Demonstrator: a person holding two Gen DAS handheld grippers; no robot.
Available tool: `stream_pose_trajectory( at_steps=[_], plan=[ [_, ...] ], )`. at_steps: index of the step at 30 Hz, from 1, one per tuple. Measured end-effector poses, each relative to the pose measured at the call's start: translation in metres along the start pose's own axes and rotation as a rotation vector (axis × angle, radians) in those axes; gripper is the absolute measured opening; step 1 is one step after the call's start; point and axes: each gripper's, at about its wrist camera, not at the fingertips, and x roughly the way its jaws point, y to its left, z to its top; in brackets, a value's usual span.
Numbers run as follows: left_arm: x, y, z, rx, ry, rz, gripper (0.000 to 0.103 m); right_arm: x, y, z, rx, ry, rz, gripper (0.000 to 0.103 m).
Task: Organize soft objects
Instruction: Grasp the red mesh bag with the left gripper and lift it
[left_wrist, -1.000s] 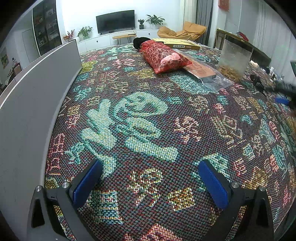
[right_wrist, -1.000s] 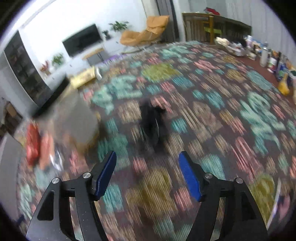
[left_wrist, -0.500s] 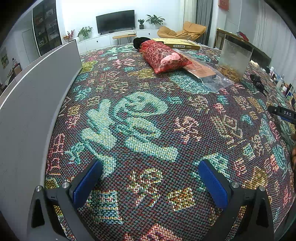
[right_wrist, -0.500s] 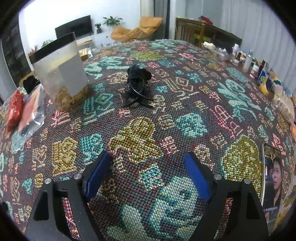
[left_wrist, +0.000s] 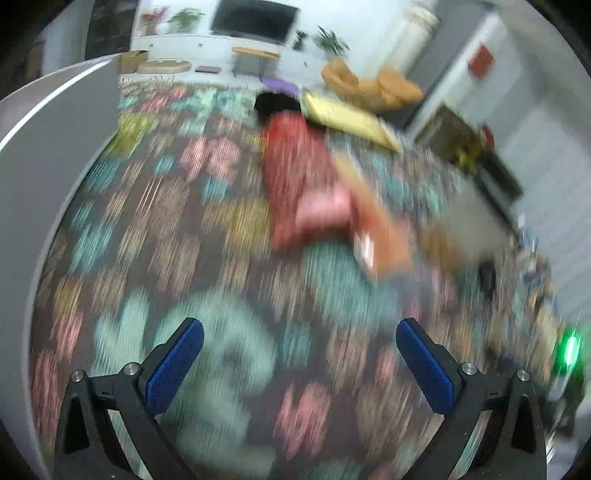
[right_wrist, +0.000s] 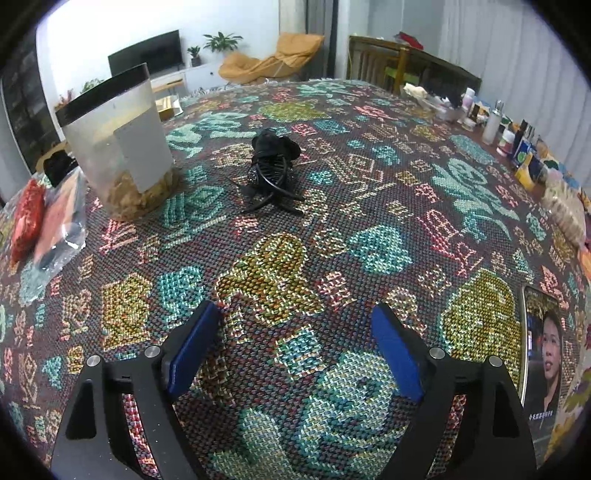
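Observation:
In the right wrist view a black tangle of hair clips and scrunchies (right_wrist: 272, 168) lies on the patterned tablecloth (right_wrist: 369, 221), ahead of my open, empty right gripper (right_wrist: 295, 347). A red mesh bag (right_wrist: 25, 218) lies at the far left. In the blurred left wrist view the red bag (left_wrist: 295, 177) with something pink in it lies ahead of my open, empty left gripper (left_wrist: 299, 358), well beyond it. A black soft thing (left_wrist: 275, 105) lies behind the bag.
A clear tub with a black rim (right_wrist: 118, 147) stands left of the black tangle. A clear plastic packet (right_wrist: 61, 225) lies beside the red bag. A phone (right_wrist: 543, 347) lies at right. Bottles and clutter (right_wrist: 517, 136) line the far right edge. A grey panel (left_wrist: 44, 177) stands at left.
The left gripper is moving fast; its view has swung up and toward the red bag and is blurred. The right gripper has settled facing the black tangle, slightly closer.

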Motion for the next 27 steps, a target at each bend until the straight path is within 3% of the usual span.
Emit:
stream_pose_trajectory(
  at_steps=[5, 10, 13, 15, 17, 20, 23, 24, 26, 27],
  plan=[
    [0.047, -0.011, 0.065, 0.037, 0.007, 0.096, 0.103, 0.000, 0.000, 0.000, 0.000, 0.000, -0.001, 0.087],
    [0.084, -0.019, 0.082, 0.076, 0.021, 0.180, 0.102, 0.000, 0.000, 0.001, 0.000, -0.002, -0.008, 0.087],
    [0.089, -0.020, 0.077, 0.125, 0.040, 0.159, 0.055, 0.000, 0.001, 0.001, 0.000, -0.002, -0.008, 0.087],
    [0.077, -0.018, 0.073, 0.127, 0.044, 0.143, 0.039, 0.000, 0.000, 0.001, 0.000, -0.002, -0.009, 0.087],
    [0.058, -0.015, 0.065, 0.120, 0.074, 0.113, 0.039, 0.000, 0.000, 0.001, 0.000, -0.002, -0.009, 0.087],
    [0.014, -0.026, 0.037, 0.202, 0.107, 0.081, 0.040, 0.000, 0.000, 0.001, -0.001, -0.002, -0.012, 0.087],
    [-0.027, -0.033, -0.016, 0.309, 0.108, 0.097, 0.042, -0.001, 0.000, 0.001, 0.000, -0.003, -0.013, 0.087],
    [-0.031, -0.034, -0.033, 0.332, 0.118, 0.095, 0.047, -0.001, 0.000, 0.001, 0.000, -0.003, -0.013, 0.087],
    [-0.030, -0.034, -0.064, 0.363, 0.137, 0.100, 0.071, -0.001, 0.000, 0.001, 0.001, -0.003, -0.013, 0.087],
    [-0.028, -0.033, -0.079, 0.381, 0.132, 0.115, 0.078, -0.001, 0.000, 0.001, 0.001, -0.002, -0.012, 0.087]
  ],
)
